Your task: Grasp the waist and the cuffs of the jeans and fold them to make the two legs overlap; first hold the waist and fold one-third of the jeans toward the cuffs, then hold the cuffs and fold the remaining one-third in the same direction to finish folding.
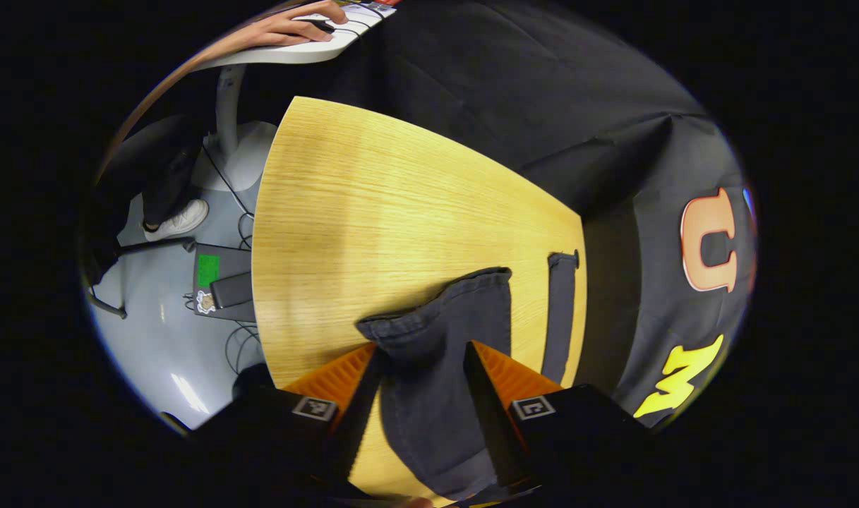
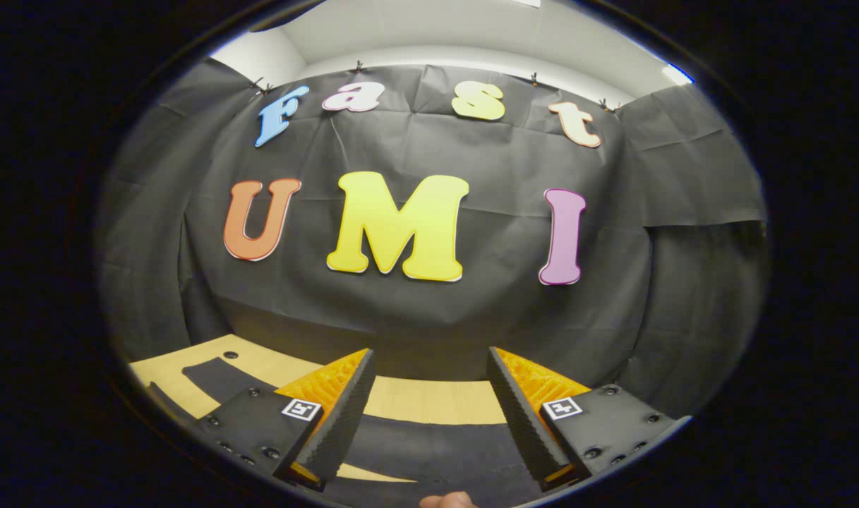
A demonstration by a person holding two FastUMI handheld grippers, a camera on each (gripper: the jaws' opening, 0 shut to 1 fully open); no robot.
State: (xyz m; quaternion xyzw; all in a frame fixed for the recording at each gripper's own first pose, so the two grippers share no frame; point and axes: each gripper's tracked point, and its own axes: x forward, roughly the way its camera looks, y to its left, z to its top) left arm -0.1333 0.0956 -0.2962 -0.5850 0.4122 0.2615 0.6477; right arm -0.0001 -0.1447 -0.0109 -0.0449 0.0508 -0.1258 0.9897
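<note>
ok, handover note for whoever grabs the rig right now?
Left gripper: fingers apart, straddling a bunched end of the jeans; can't tell if it's gripping.
Right gripper: open, hovering over denim on the wooden table, holding nothing.
Jeans lie spread on the table, one leg strip separate near the edge.
Done: no fold visible.
Left: overlap the legs, then both thirds.

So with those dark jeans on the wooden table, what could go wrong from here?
1. In the left gripper view the left gripper straddles a raised bunch of the dark denim jeans; whether it pinches the cloth is unclear, so the denim might slip out.
2. A strip of the jeans lies right at the edge of the light wooden table, so a tug could drag it off.
3. The right gripper stands open above the jeans, holding nothing.
</note>
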